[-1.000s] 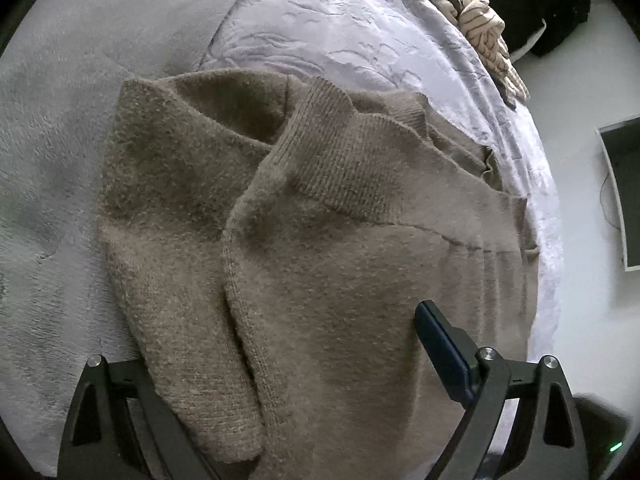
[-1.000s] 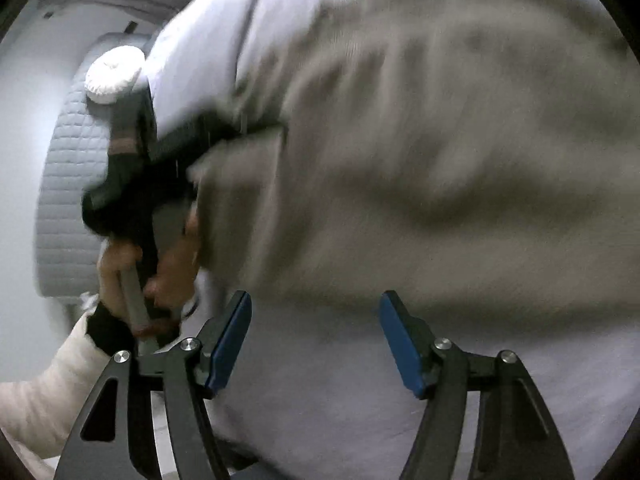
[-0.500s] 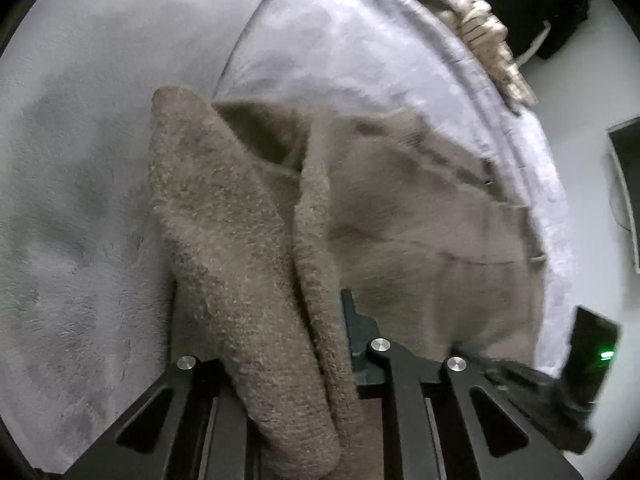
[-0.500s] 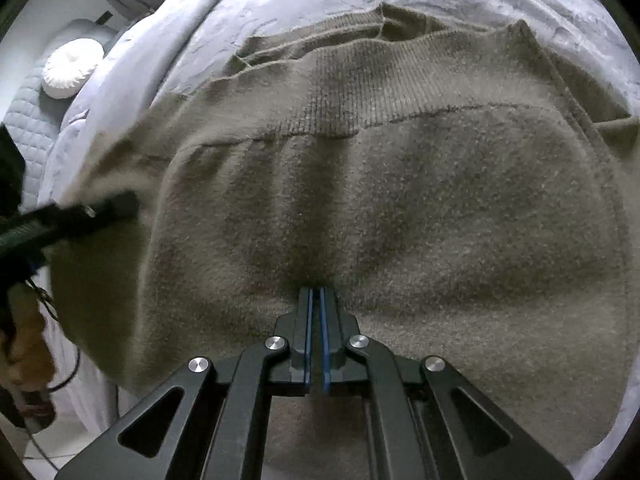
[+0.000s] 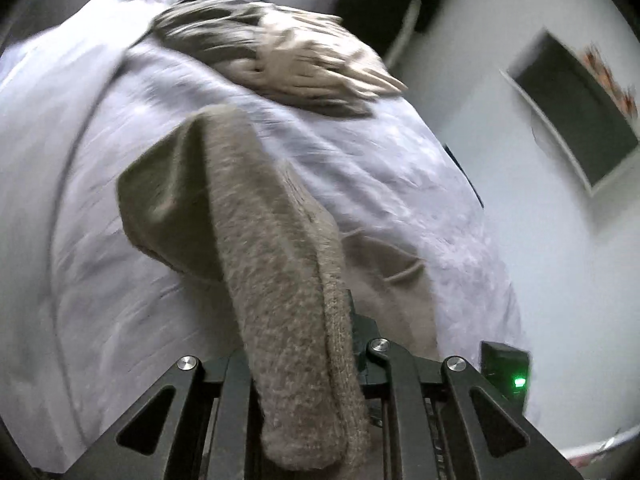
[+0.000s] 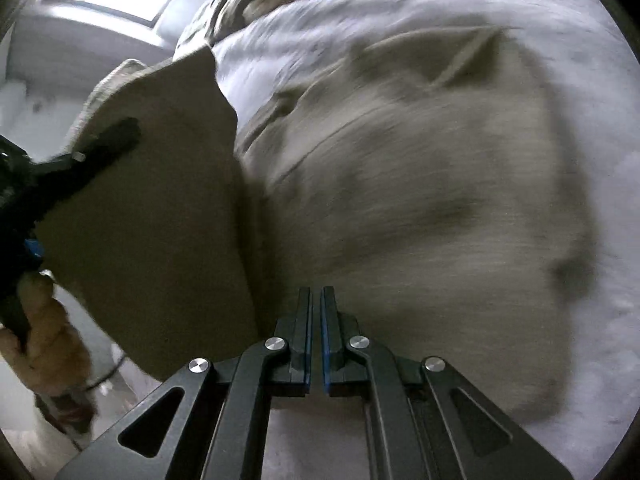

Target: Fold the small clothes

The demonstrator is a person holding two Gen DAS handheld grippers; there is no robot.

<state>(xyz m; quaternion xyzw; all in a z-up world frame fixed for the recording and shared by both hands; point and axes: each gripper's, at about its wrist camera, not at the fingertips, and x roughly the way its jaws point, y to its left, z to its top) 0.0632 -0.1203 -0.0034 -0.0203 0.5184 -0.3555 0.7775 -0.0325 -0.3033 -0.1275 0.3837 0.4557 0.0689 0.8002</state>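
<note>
Brown knit sweater lies on a bed covered in a pale lilac-grey spread. In the left wrist view, a thick fold of the sweater runs up out of the left claw, whose black fingers are drawn in close on either side of the knit, grasping it. The lifted fold hangs over the claw and hides the fingertips. Beyond it, the spread slopes away to the far edge of the bed, where a blurred heap of clothes in cream and dark tones sits. A dark framed panel hangs on the white wall to the right.

In the right wrist view, the right claw is clenched, its blue-lined pads almost touching, with the tips pressed against the near edge of the sweater; whether any knit is pinched between them cannot be told. Most of the sweater lies spread on the bed, motion-blurred. At the left, one flap of it stands raised off the bed, held up by the left claw, with the person's hand below.
</note>
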